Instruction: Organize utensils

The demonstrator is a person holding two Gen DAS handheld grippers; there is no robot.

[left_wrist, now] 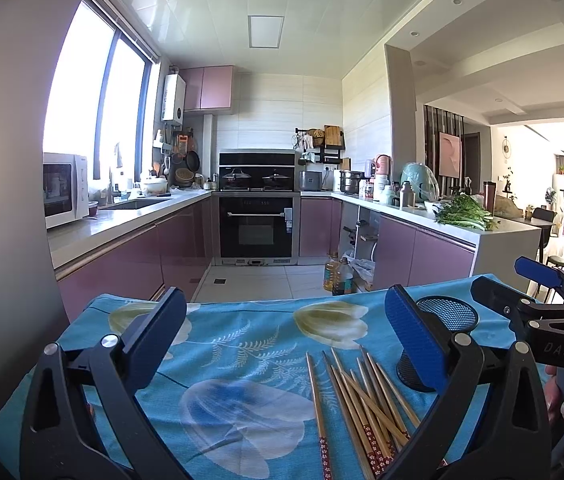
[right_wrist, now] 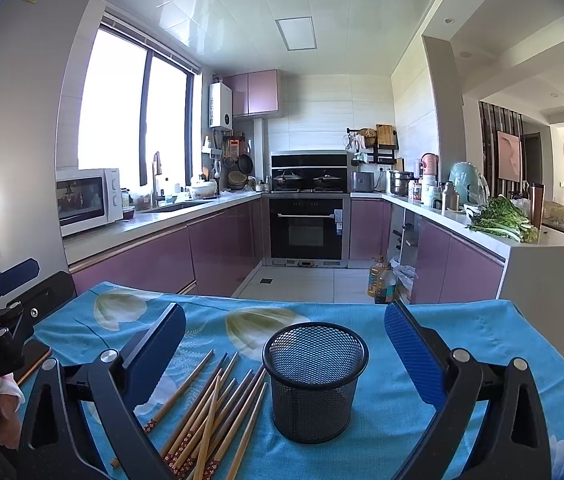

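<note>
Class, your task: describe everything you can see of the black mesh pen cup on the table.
The mesh cup is a round, black, seemingly wire-mesh holder with a solid rim, tapering slightly toward its base. It stands upright and empty on the blue floral tablecloth. The pile of chopsticks lies just to its left; whether they touch it is unclear. It sits between the right tool's open fingers, untouched.

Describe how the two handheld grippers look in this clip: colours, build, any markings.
Both grippers, left and right, share one build: black plastic arms with triangular cut-outs and silver pivot bolts, ending in flat fingers faced with textured blue pads. One body reads "DAS" in the left view; the other reads "GenRobot.AI" in the right view.
</note>
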